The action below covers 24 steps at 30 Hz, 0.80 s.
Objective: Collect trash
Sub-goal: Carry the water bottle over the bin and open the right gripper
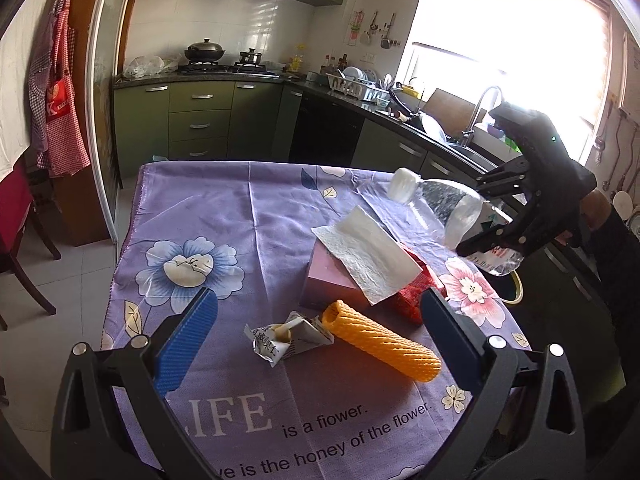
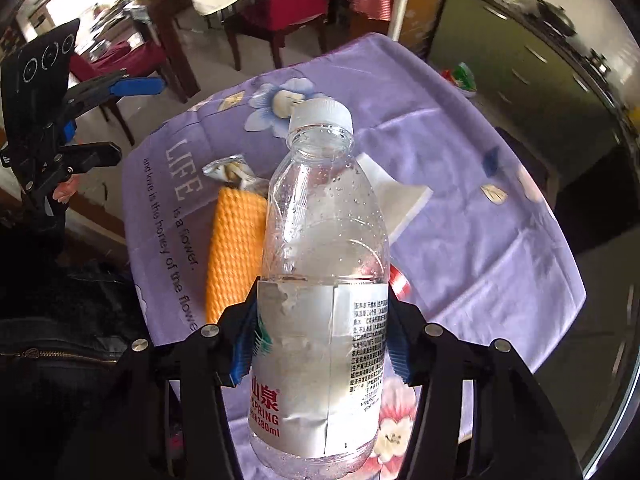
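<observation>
- Right wrist view: right gripper (image 2: 320, 344) clamped on bottle (image 2: 320, 280), lifted above table (image 2: 500, 240).
- Left gripper (image 1: 316, 340) jaws apart, empty.
- Left to collect: wrapper (image 1: 280, 338), orange sleeve (image 1: 384, 344), tissue (image 1: 368, 256).

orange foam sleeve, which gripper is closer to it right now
Left. The left gripper hangs open right over the orange foam sleeve, which lies between its fingers. The right gripper is off past the table's edge, shut on the plastic bottle.

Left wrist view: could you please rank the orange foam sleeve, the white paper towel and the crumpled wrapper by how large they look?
1. white paper towel and orange foam sleeve: too alike to rank.
2. crumpled wrapper: smallest.
</observation>
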Available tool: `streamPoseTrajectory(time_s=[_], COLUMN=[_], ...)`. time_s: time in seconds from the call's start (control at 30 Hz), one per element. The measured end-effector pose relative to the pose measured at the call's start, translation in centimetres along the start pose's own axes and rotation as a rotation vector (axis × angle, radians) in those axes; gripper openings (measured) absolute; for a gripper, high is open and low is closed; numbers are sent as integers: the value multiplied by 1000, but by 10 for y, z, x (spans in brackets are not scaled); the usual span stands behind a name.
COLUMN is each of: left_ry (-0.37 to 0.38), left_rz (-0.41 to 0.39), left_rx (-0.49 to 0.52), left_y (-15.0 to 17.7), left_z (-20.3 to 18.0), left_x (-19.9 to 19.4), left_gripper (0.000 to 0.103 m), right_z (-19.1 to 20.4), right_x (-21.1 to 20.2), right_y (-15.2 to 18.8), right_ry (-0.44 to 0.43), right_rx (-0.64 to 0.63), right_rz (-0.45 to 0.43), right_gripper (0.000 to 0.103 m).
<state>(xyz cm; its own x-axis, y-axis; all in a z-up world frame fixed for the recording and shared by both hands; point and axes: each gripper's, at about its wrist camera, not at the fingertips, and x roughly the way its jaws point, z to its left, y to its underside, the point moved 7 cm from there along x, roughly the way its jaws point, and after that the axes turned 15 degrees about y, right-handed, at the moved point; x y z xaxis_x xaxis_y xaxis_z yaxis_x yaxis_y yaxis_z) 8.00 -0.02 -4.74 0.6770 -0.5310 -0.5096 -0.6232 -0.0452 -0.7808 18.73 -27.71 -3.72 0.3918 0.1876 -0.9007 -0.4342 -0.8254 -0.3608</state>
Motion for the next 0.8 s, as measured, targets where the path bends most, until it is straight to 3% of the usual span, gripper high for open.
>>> streamPoseTrajectory(time_s=[0.1, 0.23, 0.43, 0.63, 0.7, 0.73, 0.8], left_ry=[21, 45, 65, 52, 49, 49, 51], left_rz=[13, 34, 61, 75, 78, 81, 93], left_rx=[16, 36, 61, 81, 81, 81, 85], left_y=[-2, -4, -5, -8, -8, -8, -6], left_z=[-9, -21, -36, -43, -45, -46, -48], left_x=[9, 23, 36, 38, 40, 40, 42], left_gripper=[96, 96, 96, 96, 96, 96, 96], right_z=[-55, -127, -196, -227, -233, -236, -234], right_x=[-3, 15, 63, 101, 107, 107, 103], right_y=[53, 142, 255, 303, 306, 306, 302], right_ry=[79, 191, 227, 258, 300, 330, 339], right_rx=[165, 399, 700, 867, 878, 888, 901], right_rz=[48, 212, 437, 530, 526, 530, 515], right_gripper=[54, 54, 54, 55, 68, 81, 81])
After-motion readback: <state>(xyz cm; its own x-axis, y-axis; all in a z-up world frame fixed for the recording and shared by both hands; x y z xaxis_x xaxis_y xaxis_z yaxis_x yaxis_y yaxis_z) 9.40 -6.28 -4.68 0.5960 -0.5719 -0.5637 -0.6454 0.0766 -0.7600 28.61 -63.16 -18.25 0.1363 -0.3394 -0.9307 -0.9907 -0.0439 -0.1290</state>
